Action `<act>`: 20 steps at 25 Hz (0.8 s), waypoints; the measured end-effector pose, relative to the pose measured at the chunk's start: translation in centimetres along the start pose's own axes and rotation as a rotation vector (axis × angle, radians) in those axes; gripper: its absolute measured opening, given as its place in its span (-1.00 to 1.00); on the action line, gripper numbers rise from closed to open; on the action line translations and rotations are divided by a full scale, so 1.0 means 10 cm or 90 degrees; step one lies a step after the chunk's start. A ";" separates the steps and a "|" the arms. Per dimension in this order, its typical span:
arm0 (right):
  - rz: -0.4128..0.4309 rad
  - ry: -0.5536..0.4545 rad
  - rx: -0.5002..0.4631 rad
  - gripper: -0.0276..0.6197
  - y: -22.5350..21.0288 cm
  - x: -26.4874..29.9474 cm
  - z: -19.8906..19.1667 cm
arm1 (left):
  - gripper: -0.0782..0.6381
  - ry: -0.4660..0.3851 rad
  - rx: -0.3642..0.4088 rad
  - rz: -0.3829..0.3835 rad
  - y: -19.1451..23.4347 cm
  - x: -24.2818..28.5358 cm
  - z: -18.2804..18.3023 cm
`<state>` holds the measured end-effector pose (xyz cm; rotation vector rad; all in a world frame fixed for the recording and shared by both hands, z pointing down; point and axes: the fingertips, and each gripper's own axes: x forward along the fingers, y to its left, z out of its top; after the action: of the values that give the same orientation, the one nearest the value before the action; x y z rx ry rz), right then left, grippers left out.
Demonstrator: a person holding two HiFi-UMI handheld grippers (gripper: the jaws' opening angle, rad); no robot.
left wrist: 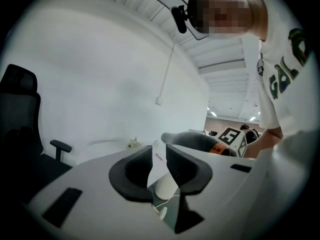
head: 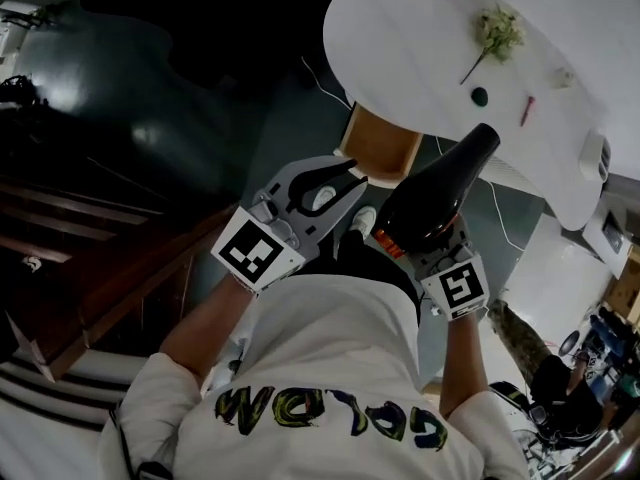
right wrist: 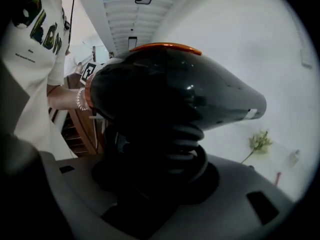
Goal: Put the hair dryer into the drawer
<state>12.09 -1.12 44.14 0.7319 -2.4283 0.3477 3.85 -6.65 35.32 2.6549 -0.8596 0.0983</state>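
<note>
Nearest to me in the head view is the person's white T-shirt (head: 330, 368). Big outlined letters run across it upside down. In the left gripper view they seem to begin G, A, L, and I cannot read the rest. Small print on the shirt in the right gripper view is too fine to make out.

Just beyond the shirt, each hand carries a marker cube (head: 257, 250) with a black square pattern and no words.

My left gripper (head: 335, 183) has its jaws nearly together. Its own view (left wrist: 159, 156) shows a thin slot left between the pads with nothing in it.

My right gripper (head: 418, 240) is clamped on the hair dryer (head: 440, 193) by its ribbed black handle, as its own view (right wrist: 160, 169) shows. The dryer is black with an orange ring at the rear. It is held in the air over the dark floor (head: 150, 118), with its nozzle pointing up the picture toward the desk's edge. A small white label (right wrist: 252, 114) sits near the nozzle, its print too small to read. Between the two grippers a white shoe (head: 362, 220) shows on the floor.

Farther on, the wooden drawer (head: 385, 148) stands pulled open under the round white desk (head: 420, 38). The hair dryer is just beside the drawer, not in it.

On the desk lies a pale green sprig (head: 497, 33), with a small dark object and a small red one near it.

Farthest off, the left gripper view shows a black office chair (left wrist: 20, 114) against a white wall.
</note>
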 end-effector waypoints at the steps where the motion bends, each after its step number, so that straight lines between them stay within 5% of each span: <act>1: 0.021 0.012 0.007 -0.15 0.04 0.05 -0.11 | -0.51 0.006 -0.005 -0.008 -0.01 0.01 -0.08; 9: 0.187 0.114 0.035 -0.15 0.40 0.33 -0.83 | -0.49 0.074 -0.048 -0.057 -0.05 0.08 -0.79; 15: 0.262 0.149 0.039 -0.15 1.17 0.21 -0.07 | -0.49 0.113 -0.066 -0.065 -0.19 -0.74 -0.27; 20: 0.328 0.187 0.048 -0.15 1.32 0.29 -0.29 | -0.49 0.135 -0.083 -0.073 -0.19 -0.78 -0.59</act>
<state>3.80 9.59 47.15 0.0580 -2.2964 0.6961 -1.17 1.20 38.97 2.5099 -0.6234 0.2808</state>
